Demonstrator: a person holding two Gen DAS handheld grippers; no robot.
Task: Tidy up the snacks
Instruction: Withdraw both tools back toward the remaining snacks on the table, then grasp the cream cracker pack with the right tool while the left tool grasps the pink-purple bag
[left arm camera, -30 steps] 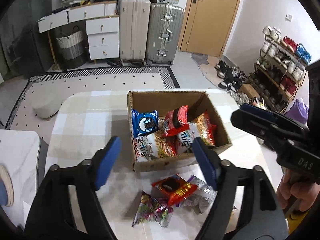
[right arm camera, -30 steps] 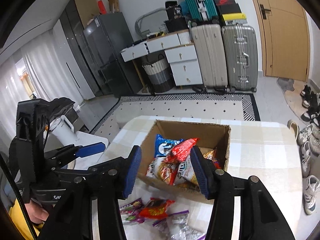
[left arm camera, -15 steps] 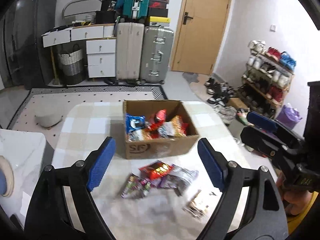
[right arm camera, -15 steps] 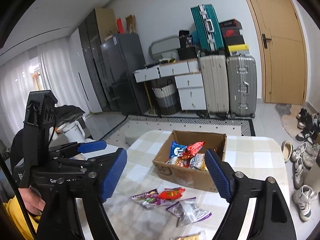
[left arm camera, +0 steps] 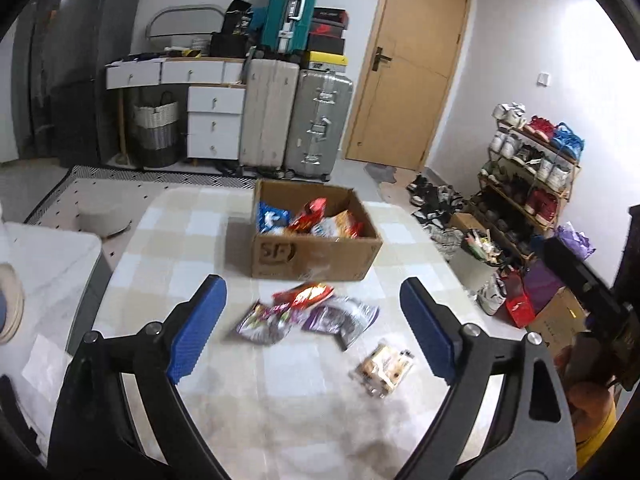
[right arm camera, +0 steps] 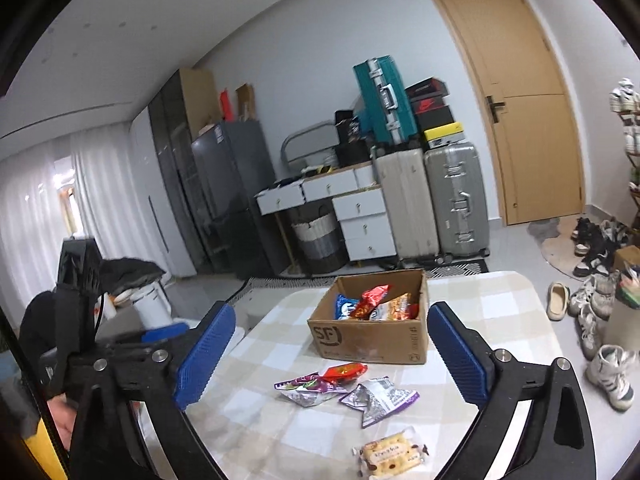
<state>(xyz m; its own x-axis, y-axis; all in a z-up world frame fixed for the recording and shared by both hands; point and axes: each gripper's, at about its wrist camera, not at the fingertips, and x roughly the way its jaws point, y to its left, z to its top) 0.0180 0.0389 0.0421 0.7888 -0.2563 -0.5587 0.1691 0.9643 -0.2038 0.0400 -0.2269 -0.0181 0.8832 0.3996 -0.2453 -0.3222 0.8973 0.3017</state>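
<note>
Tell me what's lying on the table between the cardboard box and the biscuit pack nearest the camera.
Three loose snack packets: a red one, a purple one and a silver-purple one, between the cardboard box and biscuit pack. Both wrist views show them.

Near tabletop point(right arm camera: 256, 432) open on the left side; snack packets point(right arm camera: 344, 388) and a biscuit pack point(right arm camera: 390, 456) clutter the middle and right. Cardboard box point(right arm camera: 372, 340) blocks beyond them, open-topped, bare cloth either side.

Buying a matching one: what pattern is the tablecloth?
Beige-and-white checks on the tablecloth, clearest in the right wrist view.
</note>
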